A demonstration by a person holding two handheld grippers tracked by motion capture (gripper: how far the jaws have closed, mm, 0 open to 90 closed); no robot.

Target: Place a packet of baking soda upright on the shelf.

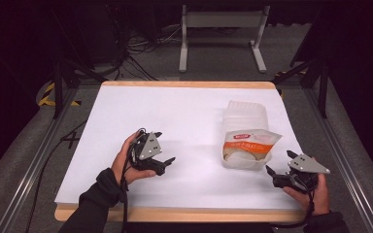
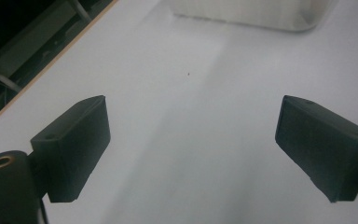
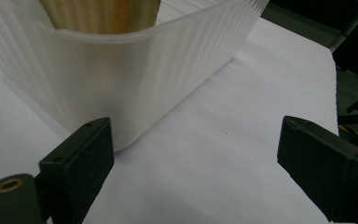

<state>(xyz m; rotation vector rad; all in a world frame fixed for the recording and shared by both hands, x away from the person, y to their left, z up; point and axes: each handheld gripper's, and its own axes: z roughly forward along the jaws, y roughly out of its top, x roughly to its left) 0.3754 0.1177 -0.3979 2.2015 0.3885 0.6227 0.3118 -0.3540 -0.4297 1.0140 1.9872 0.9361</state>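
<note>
White table, translucent ribbed tub
Orange-and-white packet in the milky tub; white table, pale wood edge; black grippers

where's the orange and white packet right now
In the high view the packet sits in the translucent tub on the table's right side, just ahead of the right gripper.

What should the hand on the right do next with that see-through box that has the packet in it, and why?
Probably ease the right gripper forward toward the clear ribbed box. Its jaws stand wide open with nothing between them, and the box's near corner sits just ahead of one jaw. The packet already rests inside the box, and the left gripper, also open, sits apart over bare table.
</note>
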